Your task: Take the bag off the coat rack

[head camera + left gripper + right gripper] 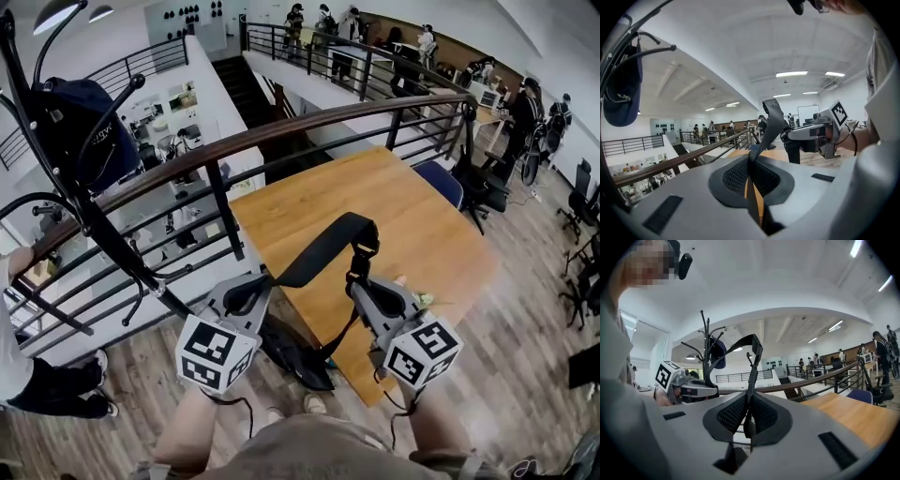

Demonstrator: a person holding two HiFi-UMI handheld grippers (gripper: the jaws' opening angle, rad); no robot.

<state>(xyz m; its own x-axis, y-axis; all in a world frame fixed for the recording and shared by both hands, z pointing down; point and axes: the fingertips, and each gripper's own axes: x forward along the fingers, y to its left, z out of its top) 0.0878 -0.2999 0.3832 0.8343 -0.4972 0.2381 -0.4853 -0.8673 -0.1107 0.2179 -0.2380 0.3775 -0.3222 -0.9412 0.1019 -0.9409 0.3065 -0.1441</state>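
In the head view, the left gripper (246, 292) and right gripper (370, 292) each pinch one end of the black strap (328, 242), which arches between them over the wooden table (422, 216). The bag (298, 354) hangs below them at the person's legs, well clear of the coat rack (94, 220), where only a navy cap (80, 127) hangs. The left gripper view shows its jaws clamped on the flat strap (771, 119), with the other gripper just beyond. The right gripper view shows its jaws closed on a narrow, edge-on part of the strap (751, 364), with the rack (707, 341) behind. That thin hold looks the likelier to slip under the bag's weight, and a swinging bag could knock the table edge or the railing (281, 131).
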